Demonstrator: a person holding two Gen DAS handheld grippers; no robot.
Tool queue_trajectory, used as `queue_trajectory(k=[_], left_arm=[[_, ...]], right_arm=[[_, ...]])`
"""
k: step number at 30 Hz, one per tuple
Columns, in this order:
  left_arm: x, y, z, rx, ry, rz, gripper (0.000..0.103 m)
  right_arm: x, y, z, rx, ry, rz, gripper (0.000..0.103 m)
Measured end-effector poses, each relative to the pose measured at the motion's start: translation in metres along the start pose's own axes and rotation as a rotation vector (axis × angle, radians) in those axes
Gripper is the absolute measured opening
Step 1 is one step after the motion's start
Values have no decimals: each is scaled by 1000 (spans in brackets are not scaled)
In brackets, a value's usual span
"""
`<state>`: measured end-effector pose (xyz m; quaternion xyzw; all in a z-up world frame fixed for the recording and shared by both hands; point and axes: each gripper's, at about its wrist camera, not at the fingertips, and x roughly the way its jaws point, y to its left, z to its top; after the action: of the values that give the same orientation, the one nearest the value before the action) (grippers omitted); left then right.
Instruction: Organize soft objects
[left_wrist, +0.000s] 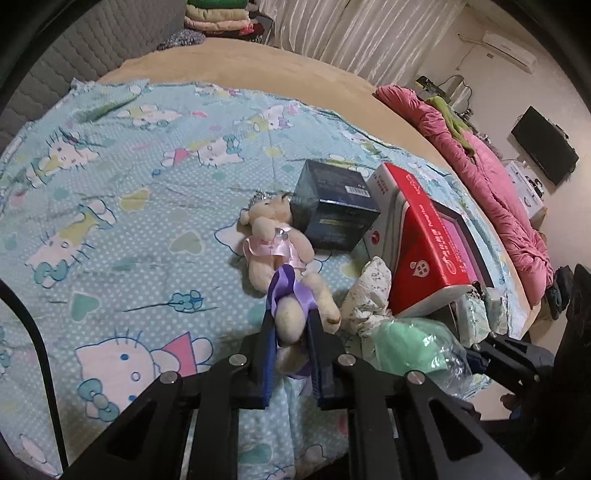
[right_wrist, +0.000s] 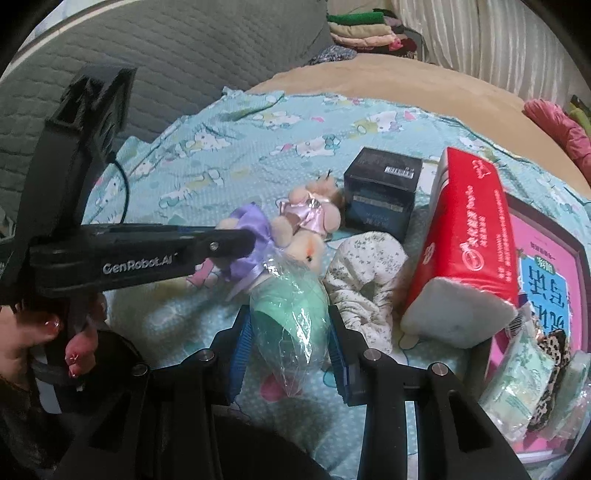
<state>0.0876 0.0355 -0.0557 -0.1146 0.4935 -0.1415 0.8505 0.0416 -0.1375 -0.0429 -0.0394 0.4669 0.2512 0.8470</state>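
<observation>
Left claw (left_wrist: 291, 325) is clamped tight on the small cream plush bear in a purple satin dress (left_wrist: 291, 314), squeezing its body between the blue pads. At twelve o'clock from it lies a second cream plush bear in a pink satin dress (left_wrist: 273, 240), flat on the blue cartoon-cat bedsheet (left_wrist: 147, 184). Right claw (right_wrist: 291, 325) grips a mint-green soft item wrapped in clear plastic (right_wrist: 291, 306), both pads pressing its sides. At two o'clock from that sits a crumpled white floral cloth (right_wrist: 362, 280), touching the red-and-white tissue pack (right_wrist: 469, 236). Behind, at twelve, stands the dark blue cardboard box (right_wrist: 382, 188). At four o'clock, small green tissue packets (right_wrist: 517, 376) lean on a pink book (right_wrist: 546, 258).
</observation>
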Motion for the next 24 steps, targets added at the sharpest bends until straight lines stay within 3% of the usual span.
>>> queue_trajectory(k=[11,24], left_arm=[[-44,-27,7,75,-63,97,15],[-70,-70,8,138,-96,98,15]], right_arm=[[-27,-3,2,24,-59,-1,40],[-62,-14,5,66,-127,-17,40]])
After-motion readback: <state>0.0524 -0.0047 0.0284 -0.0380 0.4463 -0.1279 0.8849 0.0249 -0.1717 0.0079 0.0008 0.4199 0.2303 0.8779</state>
